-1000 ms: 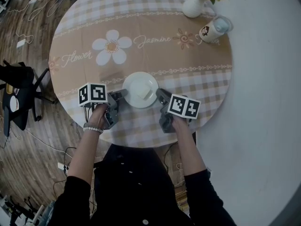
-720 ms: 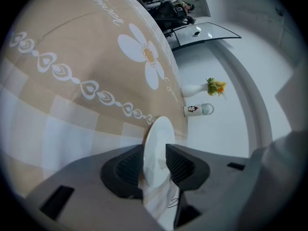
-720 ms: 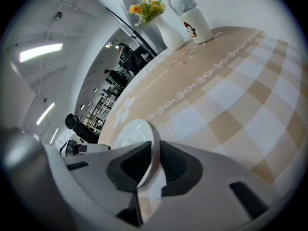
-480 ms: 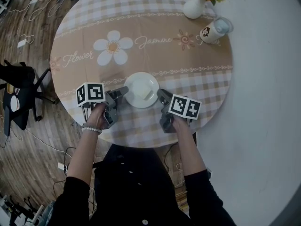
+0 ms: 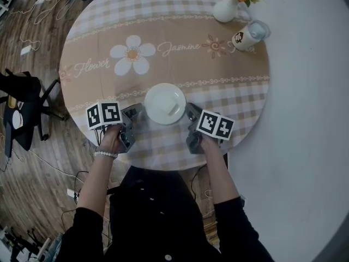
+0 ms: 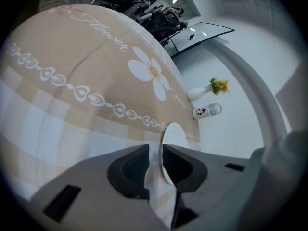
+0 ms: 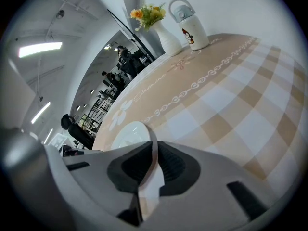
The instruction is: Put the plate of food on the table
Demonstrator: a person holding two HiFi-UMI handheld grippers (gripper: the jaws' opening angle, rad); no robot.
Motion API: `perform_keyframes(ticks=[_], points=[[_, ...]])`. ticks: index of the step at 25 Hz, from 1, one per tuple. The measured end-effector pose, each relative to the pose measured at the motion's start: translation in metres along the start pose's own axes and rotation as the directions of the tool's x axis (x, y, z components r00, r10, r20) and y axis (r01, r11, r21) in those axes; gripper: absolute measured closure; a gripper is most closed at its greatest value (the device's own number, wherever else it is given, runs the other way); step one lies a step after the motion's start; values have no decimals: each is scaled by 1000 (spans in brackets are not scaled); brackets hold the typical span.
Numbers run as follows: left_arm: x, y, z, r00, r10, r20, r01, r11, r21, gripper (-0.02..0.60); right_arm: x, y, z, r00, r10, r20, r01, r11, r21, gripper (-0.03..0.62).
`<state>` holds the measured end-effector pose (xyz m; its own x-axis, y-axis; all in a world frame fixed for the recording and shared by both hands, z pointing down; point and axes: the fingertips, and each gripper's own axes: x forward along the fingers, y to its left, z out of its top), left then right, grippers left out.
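Observation:
A white plate (image 5: 161, 100) with a pale piece of food (image 5: 171, 108) rests on the round checked tablecloth (image 5: 163, 48), near the table's front edge. My right gripper (image 5: 189, 111) is at the plate's right rim. In the right gripper view its pads are shut on that thin rim (image 7: 144, 131). My left gripper (image 5: 135, 111) sits just left of the plate, apart from it. Its jaws have just been closing but stand open, with only tablecloth between the pads. The plate (image 6: 174, 134) shows beyond them.
A white vase of orange flowers (image 5: 224, 7) and a white flask (image 5: 248, 34) stand at the table's far right. A black chair (image 5: 22, 113) and cables are on the wooden floor at the left. The person's body is close against the near table edge.
The left gripper opened off the plate's left rim and drew back to the left. The plate and the right gripper have stayed where they were.

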<state>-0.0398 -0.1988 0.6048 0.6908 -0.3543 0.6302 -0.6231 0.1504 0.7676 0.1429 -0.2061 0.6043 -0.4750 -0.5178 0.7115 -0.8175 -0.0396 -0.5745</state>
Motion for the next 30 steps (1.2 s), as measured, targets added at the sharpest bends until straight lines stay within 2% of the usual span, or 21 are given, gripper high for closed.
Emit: perform_keyframes(ticks=[6,11,15,17,19,22,27,30], points=[[-14,6,4,996,47,73,-50,998,39,552,-11,3,-6,1000,-17,24,18,999,-49,583],[-31,-12,12,985,15,174,-38,991,130,572,-27,27,-7,998,13,62,-7,995,-98,589],[-50,-41,15,972,-51,228,-2,974,228,574,-42,52,-9,994,32,103,-15,986,-164,591],[-64,-56,21,963,-55,265,-28,954,300,574,-51,64,-7,990,40,133,-13,980,-196,591],[-80,-68,28,949,-49,311,-75,924,375,574,-60,76,-2,983,40,177,4,969,-246,591],[-99,-87,28,934,-70,351,-105,883,458,577,-78,92,6,966,37,254,54,938,-341,592],[-130,-113,28,898,-102,428,-169,819,549,578,-107,126,20,936,73,344,98,884,-456,592],[-147,-128,26,878,-128,461,-194,785,589,578,-126,146,30,908,107,404,125,852,-508,592]])
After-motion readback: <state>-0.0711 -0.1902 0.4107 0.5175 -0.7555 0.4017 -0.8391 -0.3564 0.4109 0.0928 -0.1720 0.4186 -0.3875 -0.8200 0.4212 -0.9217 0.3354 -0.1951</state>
